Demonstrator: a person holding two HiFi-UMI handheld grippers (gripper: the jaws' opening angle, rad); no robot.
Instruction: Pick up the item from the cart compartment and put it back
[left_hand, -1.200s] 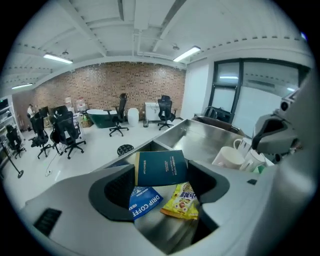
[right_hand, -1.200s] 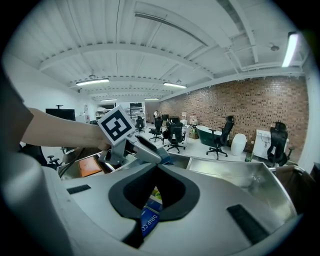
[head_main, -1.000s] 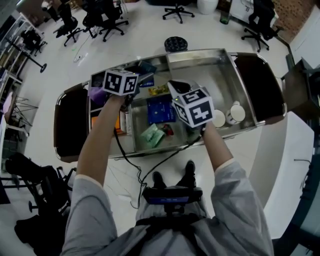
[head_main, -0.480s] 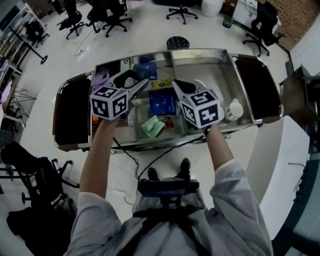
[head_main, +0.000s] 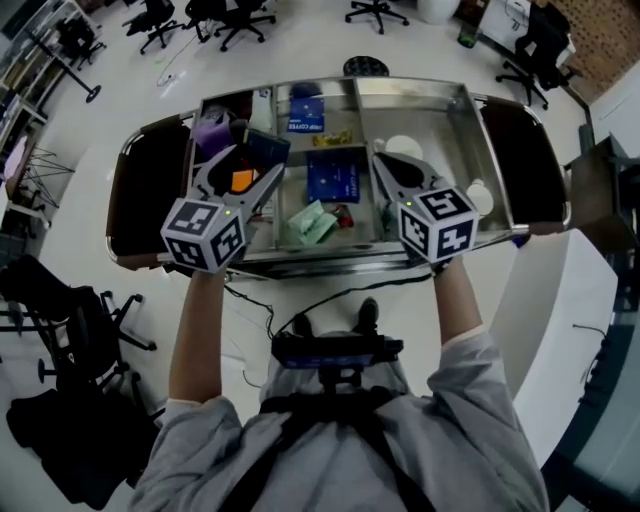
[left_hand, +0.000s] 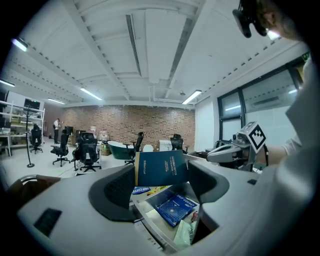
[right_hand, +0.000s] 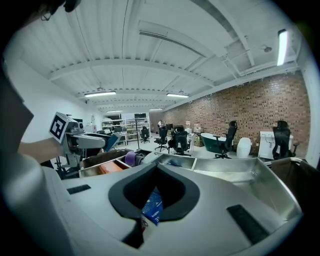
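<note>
Since the prev frames the L arm has come up and back toward the person. The left gripper (head_main: 252, 162) was down in the cart's left-end compartment (head_main: 228, 102); now it's raised over that end w/ the dark teal box (left_hand: 161, 169) lifted clear. The R arm also drew back a bit, and the cart (head_main: 340, 262) sits higher in the head view. Left gripper: jaws wide apart but clamped on the box, one pad on each short end. So the box's long axis runs jaw to jaw, broad printed face toward the gripper cam, roughly upright. Right gripper (head_main: 385, 162): jaws together, nothing held. In its own view only the blue coffee packet (head_main: 335, 175) down in the mid compartment shows thru the slit. Key relation: the box hangs above the left-end compartment, on its inner side near the divider to the mid compartment. The put-back spot is therefore below and a bit fwd-left of the left gripper. An orange item (head_main: 240, 181) and a purple item (head_main: 212, 130) already lie in there, so prob. the box has to go down beside them, not on the divider. L arm is the nearer one and already has the box; R is over the mid/right part of the cart, idle. Pick looks done, put-back not yet.
</note>
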